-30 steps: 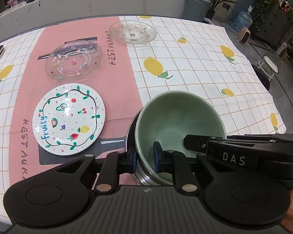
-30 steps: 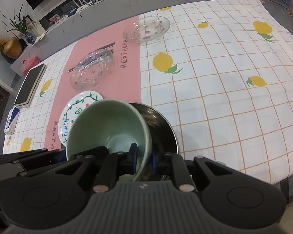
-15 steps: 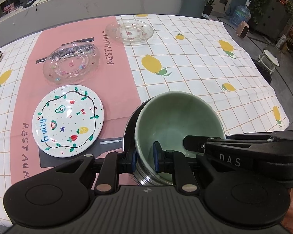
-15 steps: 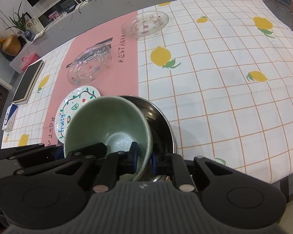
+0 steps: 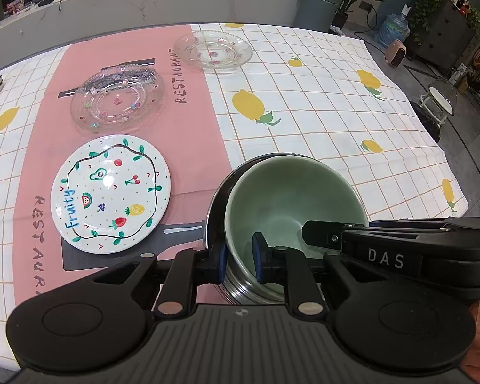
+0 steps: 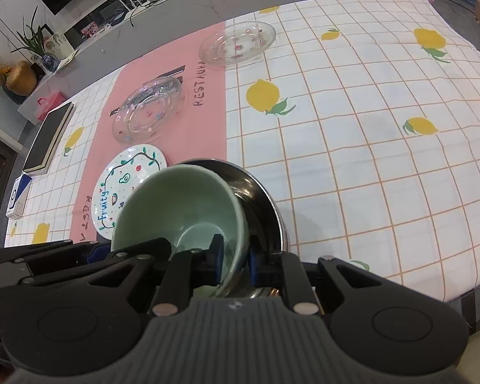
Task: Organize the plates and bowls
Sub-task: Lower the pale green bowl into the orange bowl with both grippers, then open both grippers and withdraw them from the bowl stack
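Left wrist view showed the left gripper (image 5: 238,260) clamped narrow on the near-left rim of the green bowl (image 5: 291,198), which sat tilted inside the steel bowl (image 5: 219,192) at the desk's near edge. The right gripper (image 6: 235,260) pinched the near-right rim of the same bowl, so both hands sat equally close (a round bowl has no long axis). Both grippers pointed steeply down. The fruit-painted plate (image 5: 110,192) lay just left of the bowls, toward the left edge.
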Available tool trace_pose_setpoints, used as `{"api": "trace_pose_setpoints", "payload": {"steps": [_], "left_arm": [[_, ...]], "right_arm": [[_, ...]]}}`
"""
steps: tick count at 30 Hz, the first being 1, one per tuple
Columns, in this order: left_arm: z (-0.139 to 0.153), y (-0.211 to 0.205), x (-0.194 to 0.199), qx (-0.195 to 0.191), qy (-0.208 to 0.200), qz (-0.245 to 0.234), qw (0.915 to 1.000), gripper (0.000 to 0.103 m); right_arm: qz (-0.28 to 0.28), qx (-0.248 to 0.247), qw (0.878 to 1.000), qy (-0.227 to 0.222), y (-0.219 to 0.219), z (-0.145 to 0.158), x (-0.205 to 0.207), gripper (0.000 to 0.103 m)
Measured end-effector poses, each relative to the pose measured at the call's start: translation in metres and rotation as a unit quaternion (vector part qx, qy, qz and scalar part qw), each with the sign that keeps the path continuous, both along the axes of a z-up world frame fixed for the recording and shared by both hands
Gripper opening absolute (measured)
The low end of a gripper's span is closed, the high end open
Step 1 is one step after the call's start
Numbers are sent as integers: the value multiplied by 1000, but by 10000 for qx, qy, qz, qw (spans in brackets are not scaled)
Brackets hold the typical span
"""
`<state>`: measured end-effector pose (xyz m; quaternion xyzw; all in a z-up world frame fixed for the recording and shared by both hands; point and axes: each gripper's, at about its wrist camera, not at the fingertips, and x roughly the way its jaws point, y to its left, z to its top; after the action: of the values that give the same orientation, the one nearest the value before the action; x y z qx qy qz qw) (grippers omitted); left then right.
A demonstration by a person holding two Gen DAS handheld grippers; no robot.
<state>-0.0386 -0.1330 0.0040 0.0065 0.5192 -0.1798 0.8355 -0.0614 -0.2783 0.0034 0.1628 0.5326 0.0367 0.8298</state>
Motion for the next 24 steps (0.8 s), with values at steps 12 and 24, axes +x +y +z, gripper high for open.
{"api": "trace_pose_setpoints", "payload": {"steps": [12, 24], "left_arm": [[2, 1, -1, -4, -11, 17, 10000, 20], [11, 1, -3, 16, -171, 29, 9998, 27]], "right_arm": [[-20, 35, 9999, -112, -4, 6, -3, 20], [-1, -164, 9995, -270, -4, 11, -4, 28]]}}
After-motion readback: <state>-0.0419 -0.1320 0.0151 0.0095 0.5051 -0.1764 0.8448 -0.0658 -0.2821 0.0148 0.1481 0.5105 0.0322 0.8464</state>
